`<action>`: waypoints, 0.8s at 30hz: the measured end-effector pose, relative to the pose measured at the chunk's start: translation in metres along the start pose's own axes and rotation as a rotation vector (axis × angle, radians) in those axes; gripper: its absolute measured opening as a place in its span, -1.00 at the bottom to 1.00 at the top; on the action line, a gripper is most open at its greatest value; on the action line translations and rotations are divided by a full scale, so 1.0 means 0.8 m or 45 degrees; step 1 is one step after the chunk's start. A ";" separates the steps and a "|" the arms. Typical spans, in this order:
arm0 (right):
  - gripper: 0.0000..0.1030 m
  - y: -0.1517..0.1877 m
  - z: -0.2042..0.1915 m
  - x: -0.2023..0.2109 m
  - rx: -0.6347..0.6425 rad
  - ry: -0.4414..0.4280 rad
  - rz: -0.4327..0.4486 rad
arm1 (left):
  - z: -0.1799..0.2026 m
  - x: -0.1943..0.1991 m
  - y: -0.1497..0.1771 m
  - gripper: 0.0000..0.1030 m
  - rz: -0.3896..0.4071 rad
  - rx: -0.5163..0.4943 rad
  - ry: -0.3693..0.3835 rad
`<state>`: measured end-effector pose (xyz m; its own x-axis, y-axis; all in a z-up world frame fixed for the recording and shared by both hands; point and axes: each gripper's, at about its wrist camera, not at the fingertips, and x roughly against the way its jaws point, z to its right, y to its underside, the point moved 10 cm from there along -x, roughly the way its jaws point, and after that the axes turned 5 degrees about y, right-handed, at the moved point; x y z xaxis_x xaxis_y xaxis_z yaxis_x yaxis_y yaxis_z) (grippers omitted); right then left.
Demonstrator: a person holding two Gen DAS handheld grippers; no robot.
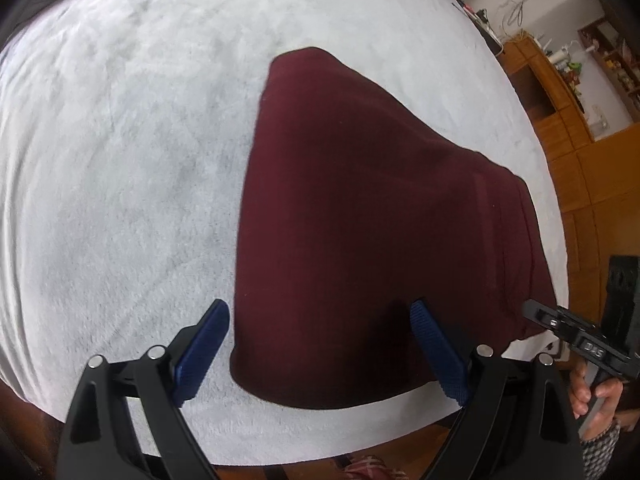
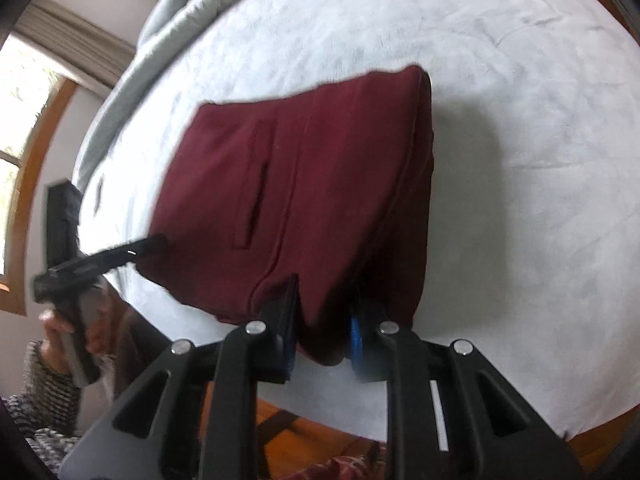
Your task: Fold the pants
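Note:
Maroon pants [image 1: 360,216] lie folded on a white bed cover [image 1: 120,160]. In the left wrist view my left gripper [image 1: 320,336] is open, its blue pads [image 1: 204,344] straddling the near left corner of the pants without holding them. My right gripper [image 1: 576,336] shows at the right edge of that view, at the pants' corner. In the right wrist view my right gripper [image 2: 324,320] is shut on the near edge of the pants [image 2: 320,184], cloth bunched between its fingers. The left gripper [image 2: 120,254] shows at the pants' left corner there.
The bed's near edge [image 1: 320,440] runs just below the grippers, with wooden floor beyond. A wooden cabinet [image 1: 560,92] stands at the right. A grey duvet [image 2: 180,8] lies bunched at the far end of the bed, near a window [image 2: 24,120].

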<state>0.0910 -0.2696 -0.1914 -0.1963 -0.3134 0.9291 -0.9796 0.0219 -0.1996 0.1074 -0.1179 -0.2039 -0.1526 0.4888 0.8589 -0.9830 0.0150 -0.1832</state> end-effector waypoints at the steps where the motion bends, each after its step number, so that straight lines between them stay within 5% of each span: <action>1: -0.60 -0.001 0.002 -0.003 -0.011 -0.004 -0.009 | 0.001 -0.004 0.002 0.79 -0.012 -0.005 0.002; 5: -0.34 0.003 0.007 0.005 -0.054 -0.043 -0.010 | 0.009 -0.010 0.005 0.79 -0.027 -0.006 0.001; 7: 0.00 0.005 0.008 0.016 -0.039 -0.038 0.007 | 0.009 -0.006 0.002 0.79 -0.025 -0.012 -0.003; 13: 0.02 0.015 0.018 0.052 -0.064 -0.023 0.044 | -0.002 0.019 0.005 0.79 -0.024 -0.039 0.033; 19: 0.05 0.024 0.024 0.059 -0.128 -0.072 0.064 | -0.036 0.002 0.009 0.77 -0.114 0.154 0.188; 21: 0.05 0.027 0.029 0.055 -0.162 -0.081 0.059 | -0.033 -0.010 0.010 0.68 -0.158 0.211 0.288; 22: 0.05 0.028 0.029 0.053 -0.175 -0.090 0.055 | -0.030 -0.012 0.011 0.48 -0.176 0.227 0.337; 24: 0.05 0.031 0.030 0.048 -0.188 -0.085 0.047 | -0.028 -0.014 0.010 0.37 -0.168 0.242 0.332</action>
<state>0.0601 -0.3041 -0.1679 -0.2342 -0.3721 0.8981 -0.9683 0.1723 -0.1810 0.1038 -0.1033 -0.2256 -0.0153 0.7003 0.7136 -0.9977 -0.0575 0.0349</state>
